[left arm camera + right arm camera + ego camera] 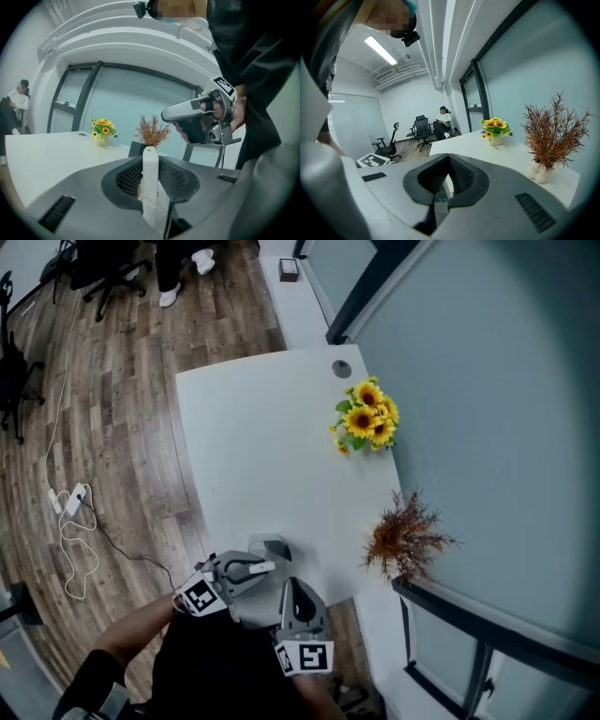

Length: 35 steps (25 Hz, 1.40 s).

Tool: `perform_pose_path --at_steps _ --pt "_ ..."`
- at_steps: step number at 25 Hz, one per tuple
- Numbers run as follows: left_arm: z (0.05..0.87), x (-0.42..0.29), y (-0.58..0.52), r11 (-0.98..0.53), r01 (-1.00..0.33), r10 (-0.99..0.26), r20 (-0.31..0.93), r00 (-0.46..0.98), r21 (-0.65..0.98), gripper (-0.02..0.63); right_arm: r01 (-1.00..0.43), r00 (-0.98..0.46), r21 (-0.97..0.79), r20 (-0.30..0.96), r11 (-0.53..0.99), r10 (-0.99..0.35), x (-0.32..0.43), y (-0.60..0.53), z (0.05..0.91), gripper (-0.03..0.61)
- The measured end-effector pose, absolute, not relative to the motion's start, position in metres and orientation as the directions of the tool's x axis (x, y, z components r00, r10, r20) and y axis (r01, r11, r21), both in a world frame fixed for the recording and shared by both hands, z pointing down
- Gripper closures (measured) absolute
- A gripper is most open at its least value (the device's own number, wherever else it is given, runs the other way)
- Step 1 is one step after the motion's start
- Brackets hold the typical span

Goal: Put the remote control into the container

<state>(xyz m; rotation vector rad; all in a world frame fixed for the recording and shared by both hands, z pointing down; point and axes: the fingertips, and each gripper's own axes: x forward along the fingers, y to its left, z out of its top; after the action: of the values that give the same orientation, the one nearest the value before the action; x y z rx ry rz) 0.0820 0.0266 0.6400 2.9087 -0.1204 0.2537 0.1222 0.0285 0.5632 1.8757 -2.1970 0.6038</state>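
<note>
A white remote control (150,183) stands edge-on between the jaws of my left gripper (150,157), which is shut on it. In the head view this left gripper (267,563) hovers over the near edge of the white table (262,456), and the remote (264,567) shows as a small white tip. My right gripper (298,594) is beside it, closer to my body, shut with nothing between its jaws (449,159). The left gripper view shows the right gripper (199,119) held in a hand, up to the right. No container is in sight.
A pot of sunflowers (367,418) and a dried brown plant (403,535) stand along the table's right side by the glass wall. A round grey grommet (340,368) sits at the far corner. Cables (73,521) lie on the wooden floor; a seated person (440,122) and office chairs are far off.
</note>
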Motion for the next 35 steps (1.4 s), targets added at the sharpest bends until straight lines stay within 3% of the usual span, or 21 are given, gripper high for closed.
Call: perform_pose_path --at_steps 35 --pt "0.6385 0.0839 0.0314 -0.975 -0.106 -0.067 0.198 0.978 0.196 0.517 -0.971 -0.197 -0.202 0.397 0.124 -0.896 0.1256 0.0269 0.5641 0.574"
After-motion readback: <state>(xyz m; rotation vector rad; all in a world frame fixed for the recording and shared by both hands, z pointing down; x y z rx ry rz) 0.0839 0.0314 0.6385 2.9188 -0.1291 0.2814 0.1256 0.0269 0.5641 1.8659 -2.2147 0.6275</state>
